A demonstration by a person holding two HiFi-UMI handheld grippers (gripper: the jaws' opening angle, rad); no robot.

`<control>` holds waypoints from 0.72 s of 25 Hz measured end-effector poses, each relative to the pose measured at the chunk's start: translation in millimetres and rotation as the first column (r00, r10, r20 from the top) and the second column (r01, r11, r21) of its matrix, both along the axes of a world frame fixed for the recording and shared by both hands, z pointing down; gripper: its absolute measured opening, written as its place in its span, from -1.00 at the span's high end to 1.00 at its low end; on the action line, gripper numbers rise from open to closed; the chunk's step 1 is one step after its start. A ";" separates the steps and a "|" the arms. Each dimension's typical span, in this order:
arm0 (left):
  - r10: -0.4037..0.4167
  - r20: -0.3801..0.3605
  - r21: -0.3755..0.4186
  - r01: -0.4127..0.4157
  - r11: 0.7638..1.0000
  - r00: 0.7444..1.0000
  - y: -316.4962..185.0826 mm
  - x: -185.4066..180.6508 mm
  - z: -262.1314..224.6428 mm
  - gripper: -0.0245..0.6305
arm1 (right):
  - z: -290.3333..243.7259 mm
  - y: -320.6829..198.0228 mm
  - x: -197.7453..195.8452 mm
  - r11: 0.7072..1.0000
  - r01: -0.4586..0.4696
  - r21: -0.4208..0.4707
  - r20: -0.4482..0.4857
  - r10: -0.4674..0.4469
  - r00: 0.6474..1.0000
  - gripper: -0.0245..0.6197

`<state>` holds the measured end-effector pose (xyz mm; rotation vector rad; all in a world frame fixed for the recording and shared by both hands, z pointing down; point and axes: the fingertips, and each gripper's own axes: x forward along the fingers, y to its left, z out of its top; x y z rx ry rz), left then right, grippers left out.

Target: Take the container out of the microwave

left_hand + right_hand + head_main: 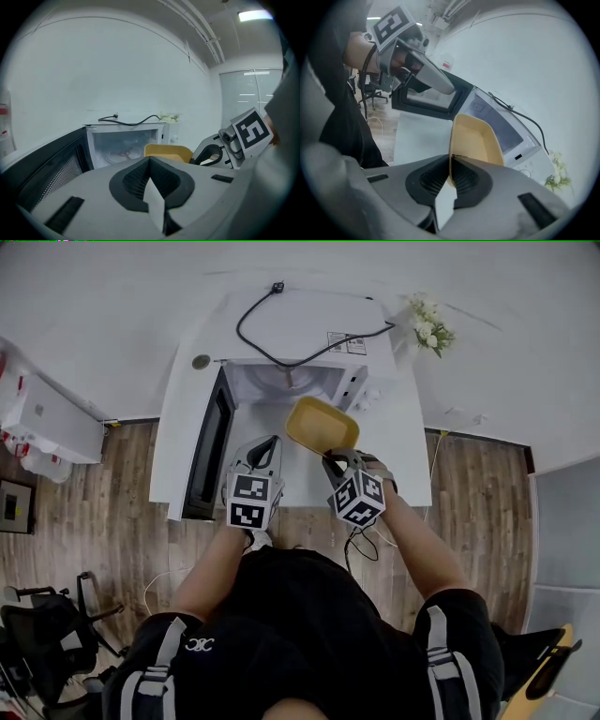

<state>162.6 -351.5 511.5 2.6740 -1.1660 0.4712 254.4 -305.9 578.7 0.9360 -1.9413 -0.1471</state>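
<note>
While the right gripper (451, 164) clamps the near rim of the yellow container (322, 424), the left gripper (150, 164) beside it has its jaws pressed together on nothing. Container is outside the microwave (309, 320), over the white table (403, 460) just before the open cavity. Door (208, 442) swung left, black cable (240, 331) on top.

container (322, 424): yellow shallow tub, rounded corners, empty, already out, just in front of the microwave (309, 343) opening, near rim clamped in right gripper (336, 461). microwave white, door (208, 442) swung open left.
</note>
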 end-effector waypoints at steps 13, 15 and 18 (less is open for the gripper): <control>0.005 0.012 0.003 -0.005 1.000 1.000 -7.3 -3.4 2.4 0.88 | 3.6 -5.8 -4.1 1.000 0.006 -0.002 -0.006 -0.006 1.000 0.86; 0.002 0.011 0.006 -0.002 1.000 1.000 -9.0 -6.2 1.3 0.88 | 3.1 -8.2 -6.3 1.000 0.008 0.000 -0.005 -0.008 1.000 0.86; -0.003 0.009 0.006 0.003 1.000 1.000 -11.9 -10.8 0.8 0.88 | 2.4 -12.7 -9.8 1.000 0.010 0.003 -0.009 -0.010 1.000 0.86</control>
